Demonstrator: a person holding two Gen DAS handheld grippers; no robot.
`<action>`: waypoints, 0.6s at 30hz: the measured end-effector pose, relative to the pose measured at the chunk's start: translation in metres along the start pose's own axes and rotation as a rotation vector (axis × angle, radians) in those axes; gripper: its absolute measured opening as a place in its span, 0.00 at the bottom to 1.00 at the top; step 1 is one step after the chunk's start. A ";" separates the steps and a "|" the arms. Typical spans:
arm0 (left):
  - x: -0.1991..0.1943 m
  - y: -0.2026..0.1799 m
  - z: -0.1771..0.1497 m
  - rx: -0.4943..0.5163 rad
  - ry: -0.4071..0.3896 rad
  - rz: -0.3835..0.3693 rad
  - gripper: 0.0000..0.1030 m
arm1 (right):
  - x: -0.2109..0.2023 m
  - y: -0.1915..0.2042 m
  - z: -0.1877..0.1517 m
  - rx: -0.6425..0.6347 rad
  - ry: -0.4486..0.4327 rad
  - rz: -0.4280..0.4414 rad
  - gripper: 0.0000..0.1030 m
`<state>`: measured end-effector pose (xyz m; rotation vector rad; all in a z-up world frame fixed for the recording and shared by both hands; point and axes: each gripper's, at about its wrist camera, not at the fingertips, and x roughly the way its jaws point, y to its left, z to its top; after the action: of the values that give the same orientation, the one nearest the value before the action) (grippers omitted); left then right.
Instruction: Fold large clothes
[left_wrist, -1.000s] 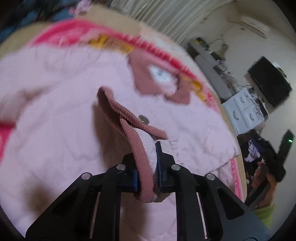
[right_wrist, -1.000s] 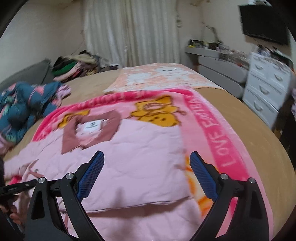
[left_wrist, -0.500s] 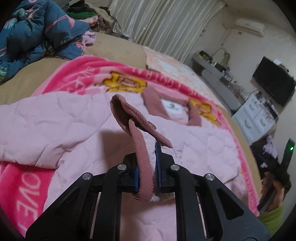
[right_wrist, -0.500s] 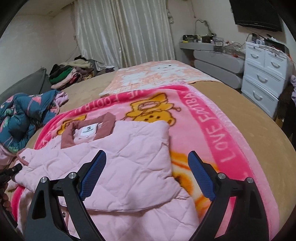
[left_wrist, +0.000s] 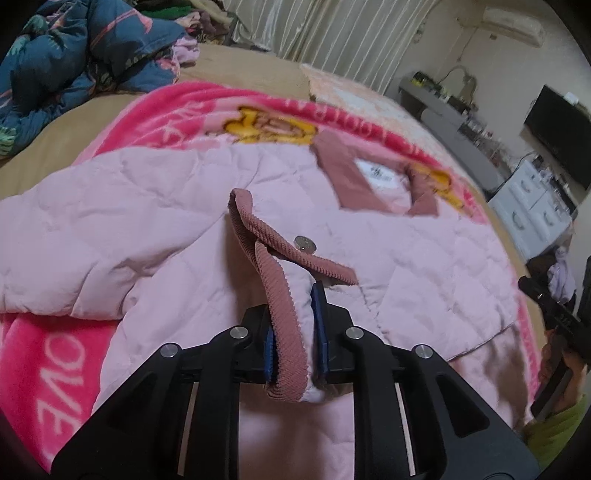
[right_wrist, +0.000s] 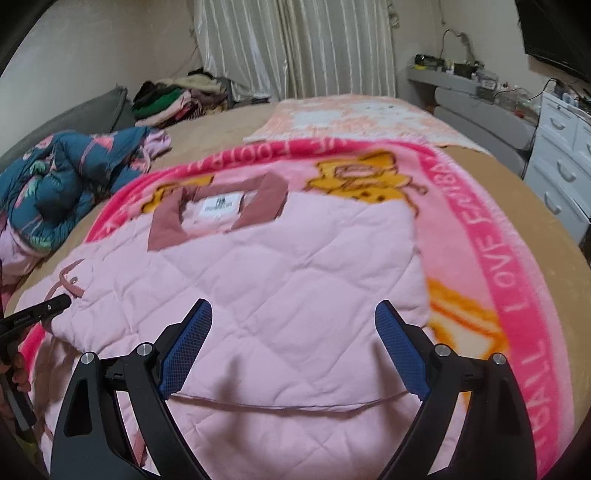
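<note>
- A bedroom: pale pleated curtains (right_wrist: 295, 48) along the far wall, white drawers (right_wrist: 561, 173) at the right, a dark screen (left_wrist: 557, 136) mounted on the wall.
- The bed (right_wrist: 229, 122) carries a tan cover, and over it a bright pink blanket (right_wrist: 517, 258) with yellow cartoon figures and white lettering.
- A pale pink quilted jacket (right_wrist: 295, 277) lies flat on that blanket, its dusty-rose collar (right_wrist: 266, 195) toward the far end and a white label showing inside the neck.
- One sleeve is folded in across the jacket's body; its ribbed rose cuff (left_wrist: 284, 314) stands up off the fabric, with a silver snap button (left_wrist: 304, 243) just beside the bend.
- Left gripper (left_wrist: 295, 332): clenched on the cuff — the blue pads press it from both sides, and the cuff's end hangs out behind them.
- Right gripper (right_wrist: 293, 350): released, jaws spread wide above the jacket's near hem, nothing between them.
- In the right wrist view the left gripper's black tip appears at the far left edge, at the cuff.
- A crumpled blue floral quilt (right_wrist: 62, 184) sits near the left side of the bed, well apart from the jacket — a heap of mixed clothes (right_wrist: 177, 96) lies beyond it, by the curtains.
</note>
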<state>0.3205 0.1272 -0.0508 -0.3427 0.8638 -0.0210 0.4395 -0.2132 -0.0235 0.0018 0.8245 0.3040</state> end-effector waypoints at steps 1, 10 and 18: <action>0.003 0.001 -0.002 0.004 0.016 0.007 0.11 | 0.002 0.000 -0.002 -0.001 0.006 0.001 0.86; 0.016 0.007 -0.011 0.003 0.059 0.043 0.25 | 0.044 -0.014 -0.022 0.048 0.151 -0.054 0.86; 0.015 0.008 -0.012 -0.002 0.058 0.047 0.27 | 0.046 -0.018 -0.026 0.072 0.151 -0.044 0.87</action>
<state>0.3202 0.1288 -0.0710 -0.3253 0.9295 0.0137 0.4550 -0.2209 -0.0763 0.0283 0.9833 0.2349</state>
